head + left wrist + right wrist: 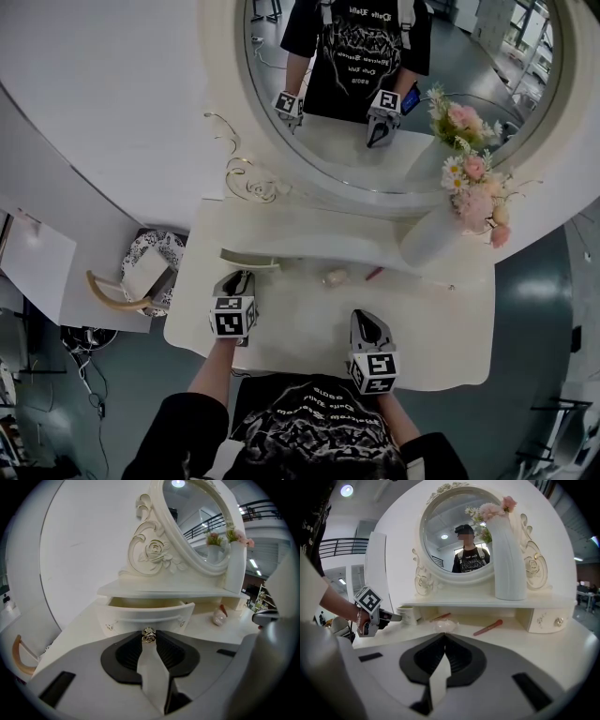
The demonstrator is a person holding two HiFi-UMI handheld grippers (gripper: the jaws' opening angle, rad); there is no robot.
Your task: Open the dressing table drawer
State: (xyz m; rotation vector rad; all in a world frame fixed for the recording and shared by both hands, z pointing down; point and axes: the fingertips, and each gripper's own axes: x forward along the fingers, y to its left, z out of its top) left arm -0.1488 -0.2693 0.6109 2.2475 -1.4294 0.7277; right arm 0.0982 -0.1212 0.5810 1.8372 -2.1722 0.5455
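Note:
The left drawer [140, 616] of the white dressing table [450, 356] stands pulled out, its cream inside showing. My left gripper [149, 633] is shut on the drawer's small gold rose knob [148, 636], which sits pinched at the jaw tips. In the head view this gripper [242, 278] reaches the curved drawer front [248, 260] at the table's left. My right gripper [364, 319] hovers over the tabletop near the front edge, shut with nothing in it [443, 637]. The right gripper view shows the left gripper [386, 616] at the drawer [408, 614].
A tall white vase [431, 239] of pink flowers stands on the shelf at the right, above a shut right drawer [546, 619]. A red brush [487, 626] and a small pale wrapped thing [445, 626] lie under the shelf. The round mirror [394, 84] rises behind. A patterned bin [150, 272] sits on the floor, left.

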